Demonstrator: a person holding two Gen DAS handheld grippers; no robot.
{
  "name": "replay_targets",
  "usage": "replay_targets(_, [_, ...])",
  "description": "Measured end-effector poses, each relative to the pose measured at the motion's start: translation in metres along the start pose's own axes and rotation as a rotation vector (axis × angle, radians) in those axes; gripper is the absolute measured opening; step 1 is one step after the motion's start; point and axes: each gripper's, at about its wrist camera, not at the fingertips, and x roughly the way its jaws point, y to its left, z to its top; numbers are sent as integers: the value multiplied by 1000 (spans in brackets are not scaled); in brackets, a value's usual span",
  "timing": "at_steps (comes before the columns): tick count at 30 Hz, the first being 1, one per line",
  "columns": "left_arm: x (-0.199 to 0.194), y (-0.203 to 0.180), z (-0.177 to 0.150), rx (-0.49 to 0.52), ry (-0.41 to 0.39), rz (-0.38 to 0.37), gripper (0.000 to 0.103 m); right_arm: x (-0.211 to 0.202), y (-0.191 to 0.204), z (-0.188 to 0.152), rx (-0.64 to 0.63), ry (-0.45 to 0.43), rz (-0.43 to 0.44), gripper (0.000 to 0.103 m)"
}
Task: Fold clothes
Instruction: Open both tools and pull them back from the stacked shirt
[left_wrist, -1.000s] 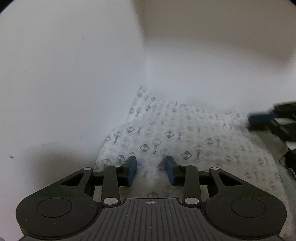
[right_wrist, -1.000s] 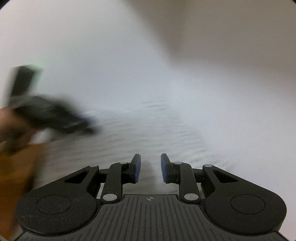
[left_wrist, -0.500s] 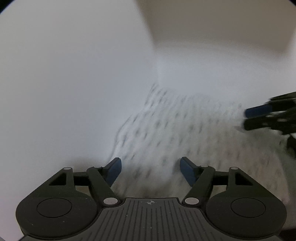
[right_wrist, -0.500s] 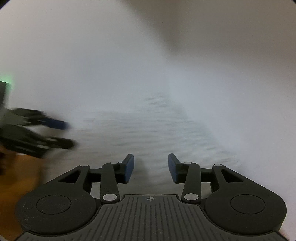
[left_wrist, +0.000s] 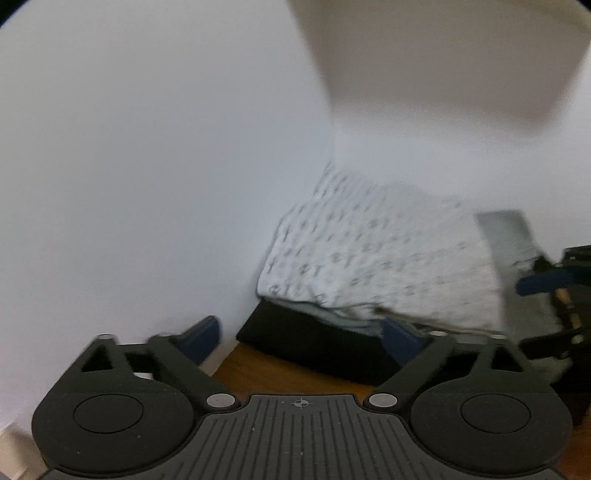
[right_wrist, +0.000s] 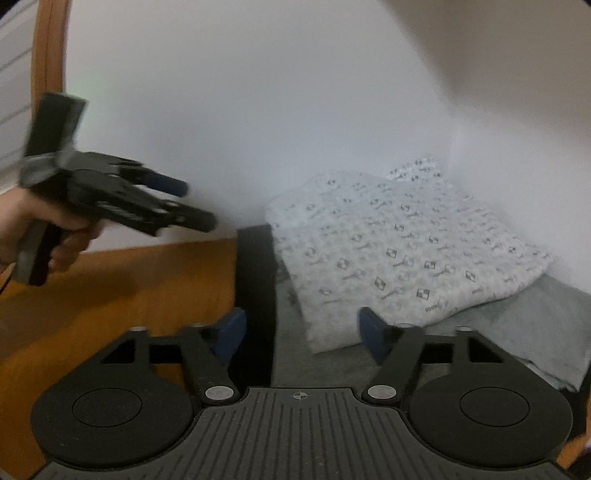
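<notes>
Both claws spread, pinching nothing: left gripper (left_wrist: 301, 334) and right gripper (right_wrist: 299, 330) are hovering just short of the folded patterned shirt (right_wrist: 402, 251) ahead.

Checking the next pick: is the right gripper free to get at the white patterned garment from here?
Probably yes: the right gripper is open and empty, and the white patterned garment lies just ahead with nothing between.

No readable words or numbers are showing in either view. The white patterned garment (right_wrist: 406, 243) is carrying a repeated grey print of small checked squares and short word-like marks, but these are coming through too small and blurred to spell out. A small crosshair sign is sitting on the ribbed body of the right gripper (right_wrist: 299, 328), with no lettering beside it.
</notes>
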Motion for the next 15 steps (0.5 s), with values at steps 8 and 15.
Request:
replay_targets(8, [-88, -18, -10, -21, -45, -2, 103, -32, 53, 1, 55, -27, 35, 103])
replay_targets(15, [-142, -13, -46, -65, -32, 18, 103, -24, 99, -9, 146, 2, 38, 103])
